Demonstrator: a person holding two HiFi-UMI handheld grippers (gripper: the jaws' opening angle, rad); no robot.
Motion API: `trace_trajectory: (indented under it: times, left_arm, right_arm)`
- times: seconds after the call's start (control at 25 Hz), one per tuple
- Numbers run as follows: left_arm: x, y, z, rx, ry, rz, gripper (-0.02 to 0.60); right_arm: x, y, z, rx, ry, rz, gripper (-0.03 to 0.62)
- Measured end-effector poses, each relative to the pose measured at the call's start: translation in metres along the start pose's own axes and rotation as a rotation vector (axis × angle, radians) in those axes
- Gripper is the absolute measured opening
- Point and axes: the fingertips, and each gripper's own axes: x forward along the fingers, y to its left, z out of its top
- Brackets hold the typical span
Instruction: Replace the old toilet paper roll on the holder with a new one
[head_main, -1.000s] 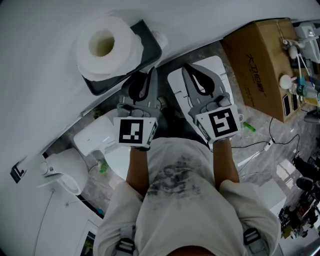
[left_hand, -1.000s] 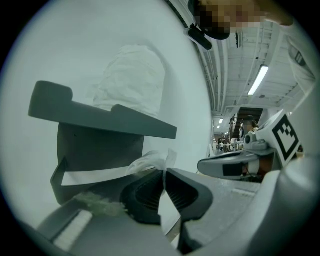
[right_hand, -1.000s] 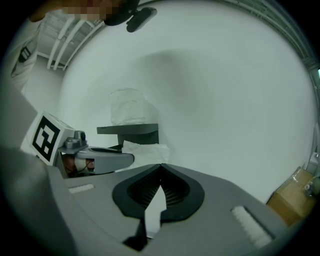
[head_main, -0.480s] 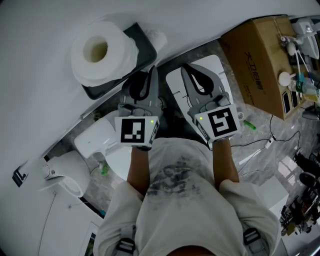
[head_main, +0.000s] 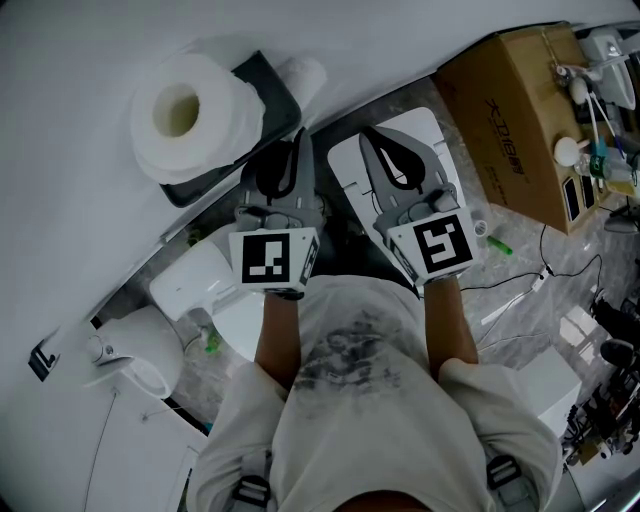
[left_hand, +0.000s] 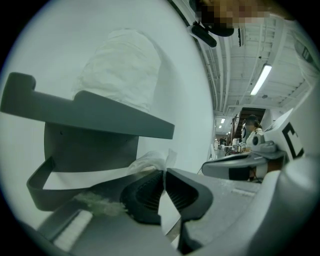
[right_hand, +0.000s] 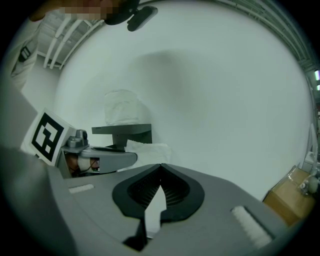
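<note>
A full white toilet paper roll (head_main: 185, 115) stands on end on the top shelf of the dark grey wall holder (head_main: 268, 85). Under that shelf (left_hand: 90, 112) hangs a thin crumpled remnant of white paper (left_hand: 150, 160), which also pokes out at the holder's right side (head_main: 303, 75). My left gripper (head_main: 283, 150) reaches just beneath the holder, and its jaws (left_hand: 164, 172) are pressed together on the loose end of that paper. Beside it to the right, my right gripper (head_main: 372, 135) is shut and empty, apart from the holder (right_hand: 122, 130).
A cardboard box (head_main: 520, 110) stands against the wall at the right, with bottles and clutter behind it. A white toilet lid (head_main: 430, 140) lies below the right gripper. White fixtures (head_main: 190, 280) sit at the left. Cables (head_main: 520, 300) run over the marble floor.
The roll and holder have slid slightly left in the head view as the camera drifted. Both grippers stay where they were, jaws unchanged.
</note>
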Motion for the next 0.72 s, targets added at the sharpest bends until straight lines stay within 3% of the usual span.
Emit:
trace_trajectory:
  times: [0.72]
  left_arm:
    - [0.015, -0.011, 0.001, 0.011, 0.010, -0.024, 0.015]
  right_arm:
    - [-0.002, -0.014, 0.003, 0.015, -0.006, -0.025, 0.000]
